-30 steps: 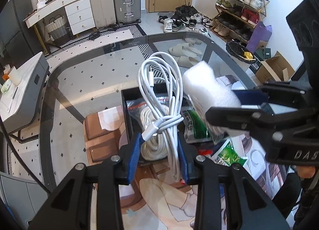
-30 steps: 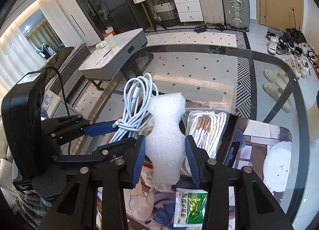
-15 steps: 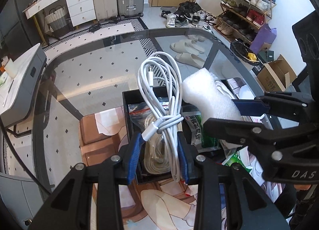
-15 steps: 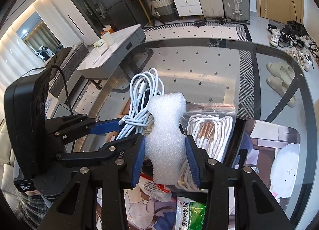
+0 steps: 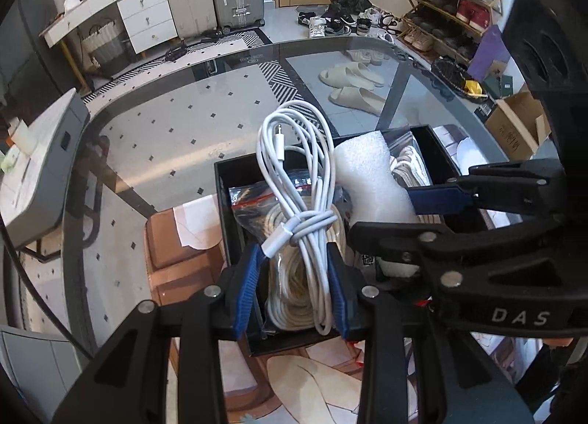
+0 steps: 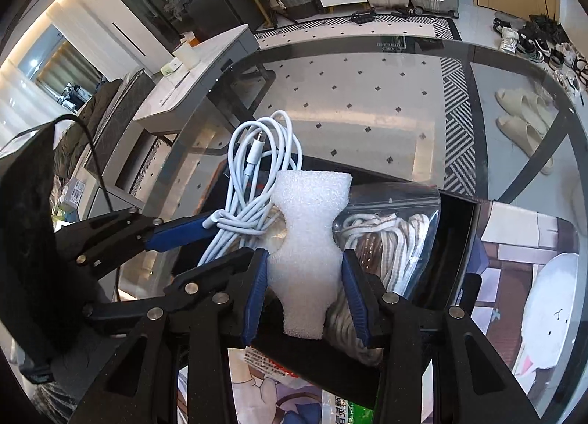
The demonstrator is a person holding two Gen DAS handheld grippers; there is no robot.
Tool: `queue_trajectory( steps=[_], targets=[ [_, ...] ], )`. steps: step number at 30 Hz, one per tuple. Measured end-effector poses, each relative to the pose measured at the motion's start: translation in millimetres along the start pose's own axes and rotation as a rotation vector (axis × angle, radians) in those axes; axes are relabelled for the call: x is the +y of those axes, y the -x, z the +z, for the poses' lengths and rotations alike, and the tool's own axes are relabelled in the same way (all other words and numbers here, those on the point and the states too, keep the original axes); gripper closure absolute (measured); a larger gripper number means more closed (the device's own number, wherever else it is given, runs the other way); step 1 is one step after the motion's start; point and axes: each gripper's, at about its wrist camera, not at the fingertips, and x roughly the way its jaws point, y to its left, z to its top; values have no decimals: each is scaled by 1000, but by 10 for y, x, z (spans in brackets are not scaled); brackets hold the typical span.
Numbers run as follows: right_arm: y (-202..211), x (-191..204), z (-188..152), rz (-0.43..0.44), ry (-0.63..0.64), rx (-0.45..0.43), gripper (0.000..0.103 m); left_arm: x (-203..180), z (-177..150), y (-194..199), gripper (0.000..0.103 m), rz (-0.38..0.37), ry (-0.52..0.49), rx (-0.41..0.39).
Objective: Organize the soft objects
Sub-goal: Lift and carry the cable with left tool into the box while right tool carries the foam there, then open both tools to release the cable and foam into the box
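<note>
Left wrist view shows the glass surface [image 5: 191, 122] first, with the floor showing through it, so it is hard to tell what lies on the glass and what lies under it. On it sits a black box [image 5: 235, 210], and both claws hang right over it, likely so the soft things can go down inside. A bag of rope [image 5: 290, 277] already lies in the box, and a second bag of rope [image 6: 389, 236] lies next to it. The right claw [image 6: 305, 295] squeezes a white foam piece [image 6: 308, 232] at its thin middle, which gives the pads a snug hold. The left claw [image 5: 294, 288] is closed on a white cable bundle [image 5: 297, 181], just below its wrap, so the loops stay together and stand up. The box floor is hidden under the bags. A green packet [image 6: 349, 409] at the bottom edge is cut off, and its words are too small to read.
</note>
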Motion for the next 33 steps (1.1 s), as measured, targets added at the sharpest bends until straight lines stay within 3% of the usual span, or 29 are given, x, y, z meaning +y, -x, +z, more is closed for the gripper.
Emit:
queue_trajectory(
  steps=[13, 15, 20, 23, 27, 31, 32, 33],
  targets=[
    [85, -34, -125, -49, 29, 14, 59, -69, -9, -53, 61, -13, -21, 27],
    [121, -34, -149, -54, 31, 5, 52, -68, -9, -48, 52, -36, -13, 35],
    [210, -80, -206, -59, 22, 1, 50, -114, -16, -31, 41, -42, -22, 37],
    [306, -138, -239, -43, 11, -13, 50, -151, -17, 11, 25, -20, -30, 22],
    [426, -160, -300, -17, 7, -35, 31, -164, -29, 71, 15, -36, -35, 12],
    [509, -110, -367, -6, 14, -43, 24, -177, -38, 123, 10, -29, -39, 3],
    [528, -95, -382, -4, 18, -46, 21, -177, -39, 143, 0, -22, -39, -2],
    [546, -92, -380, -4, 20, -50, 17, -174, -43, 176, 0, -17, -39, -16]
  ],
)
